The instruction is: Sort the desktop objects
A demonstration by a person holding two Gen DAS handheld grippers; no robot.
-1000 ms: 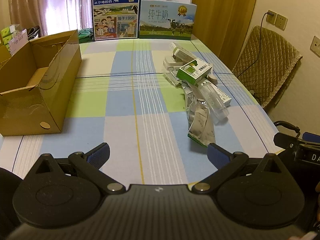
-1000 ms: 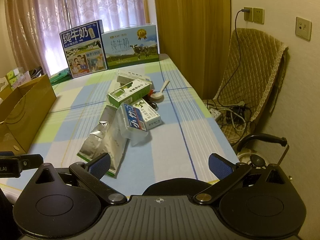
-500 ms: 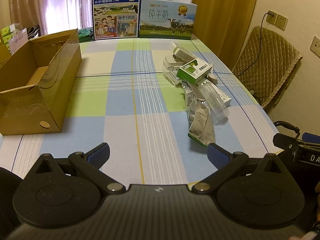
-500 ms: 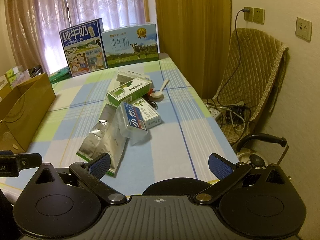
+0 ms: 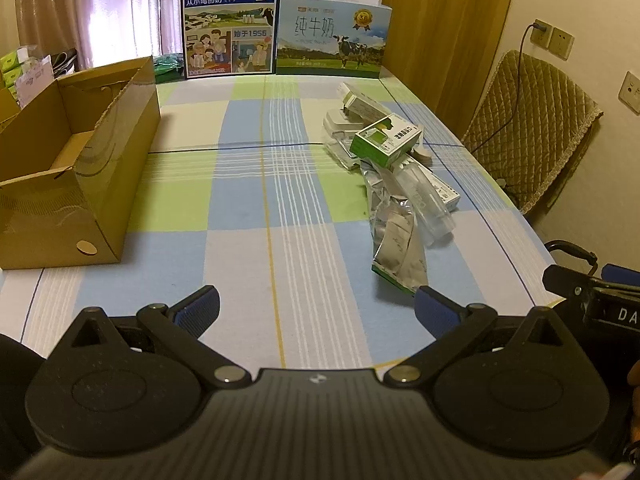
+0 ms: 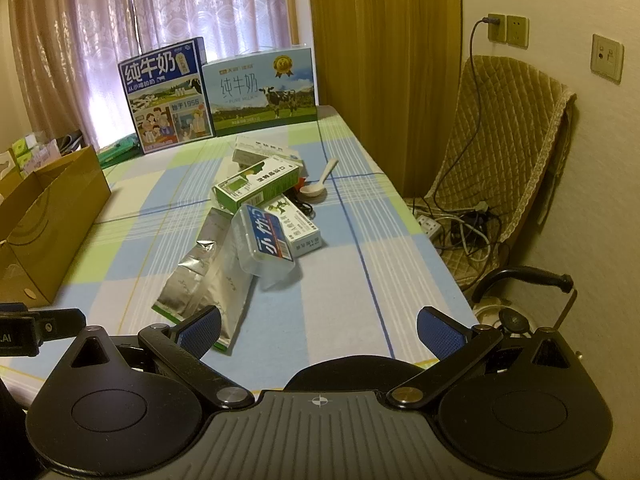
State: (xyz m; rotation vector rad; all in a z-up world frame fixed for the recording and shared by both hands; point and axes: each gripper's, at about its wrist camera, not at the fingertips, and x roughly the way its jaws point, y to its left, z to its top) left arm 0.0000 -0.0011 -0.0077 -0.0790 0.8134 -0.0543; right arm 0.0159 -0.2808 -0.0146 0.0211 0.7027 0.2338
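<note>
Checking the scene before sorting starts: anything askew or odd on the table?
Yes. The clear plastic case leans tilted on the foil pouches, and the green box sits crooked atop other boxes. Nothing looks spilled. Cardboard box stands open.

Left gripper: jaws spread wide, blue pads facing inward, nothing between them, held low and level. Right gripper: jaws equally wide apart, nothing gripped, level, alongside left gripper, pointing forward.

Green-and-white medicine boxes, silver foil pouches and a clear plastic case are lying heaped right of centre; an open cardboard box is standing far left.
</note>
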